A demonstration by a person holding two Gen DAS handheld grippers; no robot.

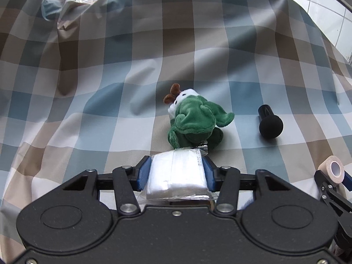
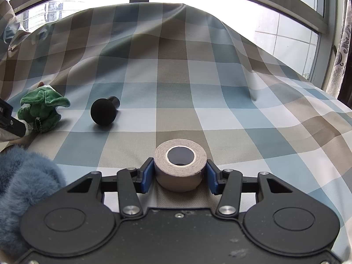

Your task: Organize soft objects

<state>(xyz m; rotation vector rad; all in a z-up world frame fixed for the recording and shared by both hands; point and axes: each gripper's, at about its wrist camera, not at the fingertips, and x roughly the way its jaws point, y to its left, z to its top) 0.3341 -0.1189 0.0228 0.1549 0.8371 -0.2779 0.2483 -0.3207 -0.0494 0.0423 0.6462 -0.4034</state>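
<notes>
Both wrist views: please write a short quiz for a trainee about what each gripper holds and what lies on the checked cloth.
1. True or false: the left gripper is shut on a white packet wrapped in clear plastic.
2. What does the right gripper hold? A) green plush toy B) roll of beige tape C) black ball-headed piece
3. Fill in: on the checked cloth, the black ball-headed piece lies to the ____ of the green plush toy in the right wrist view.

Key:
1. True.
2. B, the roll of beige tape, its hole facing up.
3. Right; they lie apart.
</notes>
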